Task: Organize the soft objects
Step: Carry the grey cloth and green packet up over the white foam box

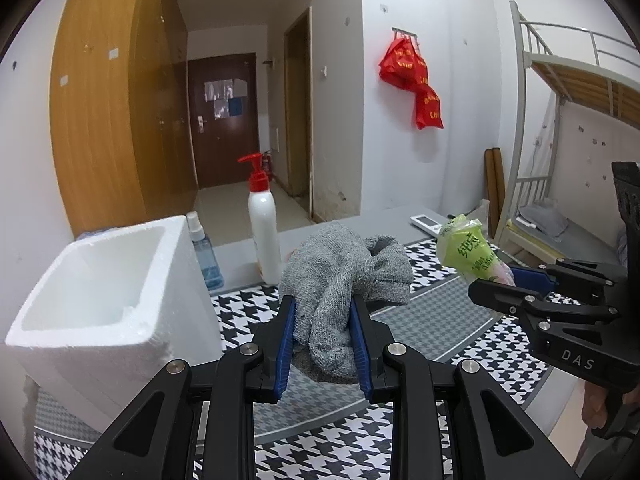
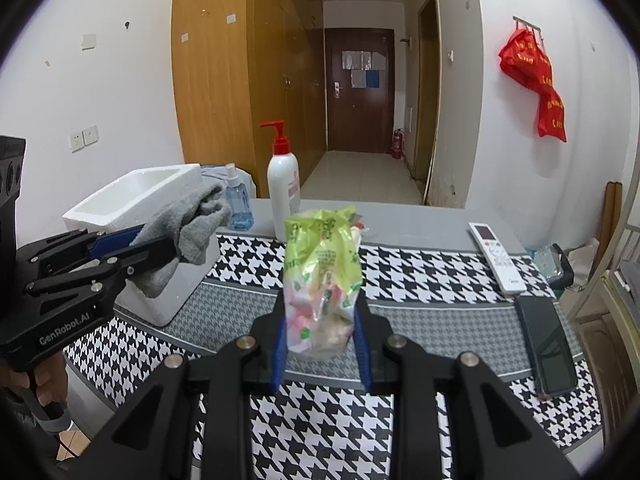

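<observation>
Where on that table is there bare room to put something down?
The checkered cloth lies bare between the foam box and the remote. It is crowded around the pump bottle and spray bottle, and at the phone.

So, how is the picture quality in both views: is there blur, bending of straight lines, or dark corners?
Left wrist view: sharp on the grey cloth in the left claw, bunk bed rails curve strongly, corners black. Right wrist view: equally sharp on the green packet in the right claw, wardrobe edges bow, light even, no glare, black corners too.
</observation>
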`<move>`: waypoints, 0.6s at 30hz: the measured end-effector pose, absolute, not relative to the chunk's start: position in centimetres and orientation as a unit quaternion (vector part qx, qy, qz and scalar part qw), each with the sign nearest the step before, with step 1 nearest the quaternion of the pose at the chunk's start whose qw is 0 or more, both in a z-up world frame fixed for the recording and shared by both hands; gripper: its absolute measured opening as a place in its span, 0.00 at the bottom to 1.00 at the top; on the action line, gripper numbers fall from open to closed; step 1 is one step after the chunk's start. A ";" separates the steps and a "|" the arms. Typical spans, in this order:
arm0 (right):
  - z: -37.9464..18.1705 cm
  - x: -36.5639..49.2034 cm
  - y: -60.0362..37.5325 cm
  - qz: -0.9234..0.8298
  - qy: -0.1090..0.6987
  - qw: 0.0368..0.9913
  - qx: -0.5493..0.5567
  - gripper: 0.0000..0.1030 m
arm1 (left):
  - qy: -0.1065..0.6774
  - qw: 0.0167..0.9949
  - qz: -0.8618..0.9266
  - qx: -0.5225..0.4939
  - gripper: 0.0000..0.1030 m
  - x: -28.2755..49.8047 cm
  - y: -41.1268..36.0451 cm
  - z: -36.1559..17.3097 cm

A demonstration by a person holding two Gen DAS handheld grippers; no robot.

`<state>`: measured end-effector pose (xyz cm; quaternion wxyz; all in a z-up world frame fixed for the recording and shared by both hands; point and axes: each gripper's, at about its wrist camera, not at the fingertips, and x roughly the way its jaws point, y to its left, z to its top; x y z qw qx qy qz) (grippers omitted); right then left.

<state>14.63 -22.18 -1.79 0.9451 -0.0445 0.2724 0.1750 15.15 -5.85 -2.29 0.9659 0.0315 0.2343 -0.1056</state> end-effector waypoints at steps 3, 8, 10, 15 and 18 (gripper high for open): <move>-1.3 14.5 -22.0 0.178 0.264 0.947 -0.045 0.32 | 0.229 0.967 -0.103 0.031 0.27 15.0 -5.5 -1.9; -0.4 14.4 -21.7 0.179 0.247 0.951 -0.045 0.32 | 0.218 0.969 -0.109 0.032 0.27 14.4 -4.9 -1.0; 0.0 14.3 -21.7 0.181 0.242 0.953 -0.038 0.32 | 0.216 0.970 -0.108 0.032 0.27 14.2 -4.8 -0.7; 0.4 14.5 -21.5 0.185 0.234 0.954 -0.034 0.32 | 0.204 0.974 -0.096 0.035 0.27 13.8 -4.2 0.3; 0.8 14.4 -21.2 0.190 0.227 0.954 -0.036 0.32 | 0.198 0.975 -0.093 0.033 0.27 13.7 -3.8 0.8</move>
